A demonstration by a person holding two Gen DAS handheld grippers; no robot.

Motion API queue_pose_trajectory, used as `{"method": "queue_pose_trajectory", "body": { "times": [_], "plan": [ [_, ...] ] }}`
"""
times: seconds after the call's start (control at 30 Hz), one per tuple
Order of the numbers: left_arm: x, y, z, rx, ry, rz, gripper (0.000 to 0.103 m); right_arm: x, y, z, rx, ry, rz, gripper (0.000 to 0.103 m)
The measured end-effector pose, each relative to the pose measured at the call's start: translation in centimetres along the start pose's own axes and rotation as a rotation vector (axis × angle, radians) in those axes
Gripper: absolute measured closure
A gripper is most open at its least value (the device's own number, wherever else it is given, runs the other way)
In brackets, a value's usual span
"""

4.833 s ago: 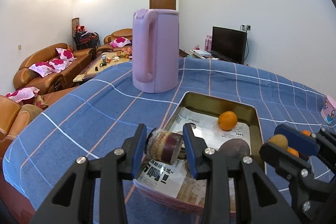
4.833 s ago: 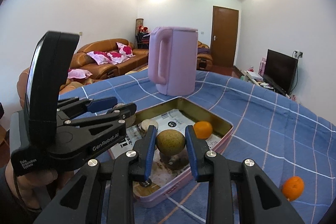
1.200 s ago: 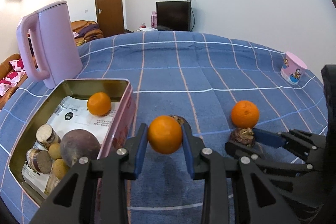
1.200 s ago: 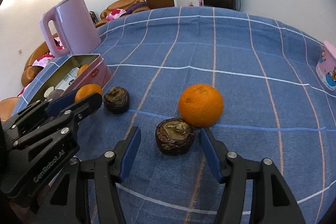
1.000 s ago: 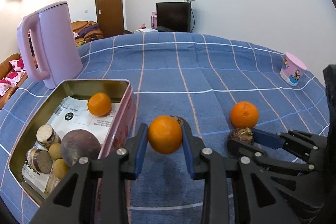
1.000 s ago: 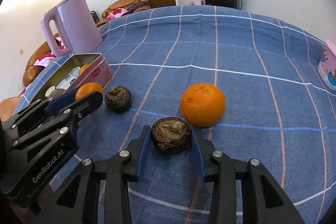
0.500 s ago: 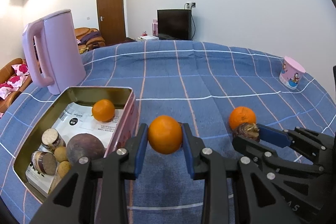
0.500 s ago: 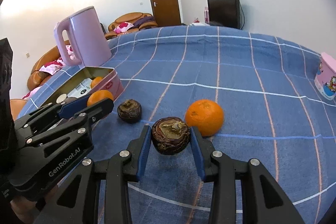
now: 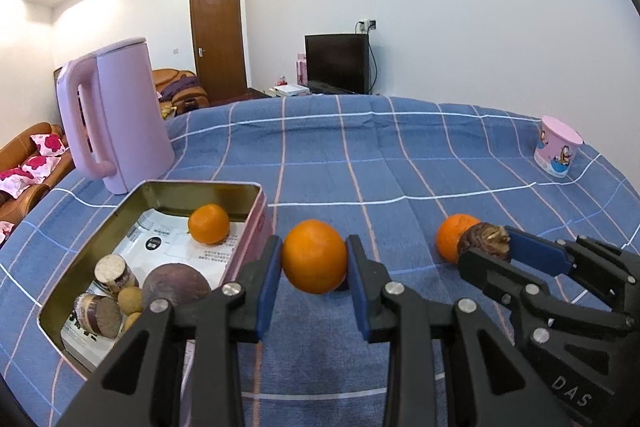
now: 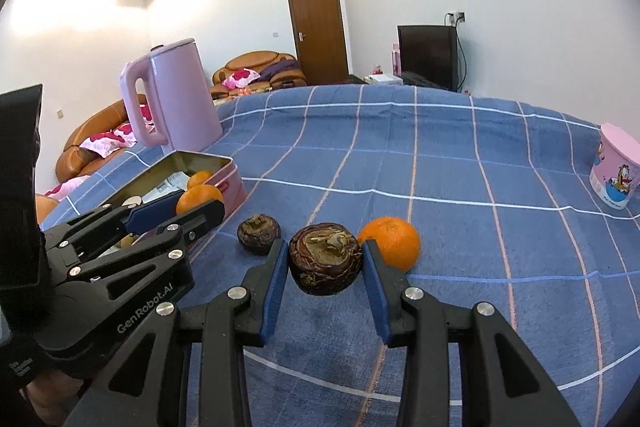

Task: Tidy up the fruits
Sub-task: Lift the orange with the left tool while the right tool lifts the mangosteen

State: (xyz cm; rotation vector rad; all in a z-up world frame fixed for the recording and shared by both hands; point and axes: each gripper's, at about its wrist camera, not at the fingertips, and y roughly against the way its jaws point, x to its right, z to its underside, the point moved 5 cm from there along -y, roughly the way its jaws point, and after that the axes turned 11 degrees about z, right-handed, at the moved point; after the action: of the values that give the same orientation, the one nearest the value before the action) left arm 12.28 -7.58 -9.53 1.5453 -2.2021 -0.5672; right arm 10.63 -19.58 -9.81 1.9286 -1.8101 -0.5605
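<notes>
My left gripper (image 9: pixel 314 263) is shut on an orange (image 9: pixel 315 255), held above the blue checked cloth just right of the pink tin (image 9: pixel 262 215). The tin holds a small orange (image 9: pixel 209 223), a dark round fruit (image 9: pixel 176 285) and several smaller pieces. My right gripper (image 10: pixel 325 261) is shut on a dark brown wrinkled fruit (image 10: pixel 324 258), lifted off the cloth. A second brown fruit (image 10: pixel 258 233) and another orange (image 10: pixel 390 243) lie on the cloth just beyond it. In the left wrist view the right gripper (image 9: pixel 486 241) carries its fruit in front of that orange (image 9: pixel 450 235).
A tall pink kettle (image 9: pixel 114 119) stands behind the tin at the left. A pink cartoon cup (image 9: pixel 558 153) sits near the far right edge of the table. Sofas, a door and a television lie beyond the table.
The right gripper closed on the brown fruit and lifted it off the cloth. The left gripper kept its orange and tilted up slightly, showing more of the room.
</notes>
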Motion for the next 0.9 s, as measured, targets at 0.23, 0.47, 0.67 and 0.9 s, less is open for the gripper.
{"method": "queue_pose_trajectory", "body": {
  "times": [0.23,0.47,0.67,0.9],
  "plan": [
    [-0.2,0.4,0.0,0.019,0.006,-0.007,0.069,-0.2,0.7,-0.2,0.039,0.009,0.005,0.063],
    [-0.2,1.0,-0.1,0.048,0.000,-0.021,0.069,-0.2,1.3,-0.1,0.068,0.013,0.005,0.063],
    [-0.3,1.2,-0.2,0.063,0.000,-0.030,0.069,-0.3,2.1,-0.1,0.100,0.017,0.007,0.063],
    [-0.3,1.6,-0.3,0.080,-0.002,-0.040,0.069,-0.3,2.4,-0.2,0.119,0.022,0.011,0.063]
  ]
}}
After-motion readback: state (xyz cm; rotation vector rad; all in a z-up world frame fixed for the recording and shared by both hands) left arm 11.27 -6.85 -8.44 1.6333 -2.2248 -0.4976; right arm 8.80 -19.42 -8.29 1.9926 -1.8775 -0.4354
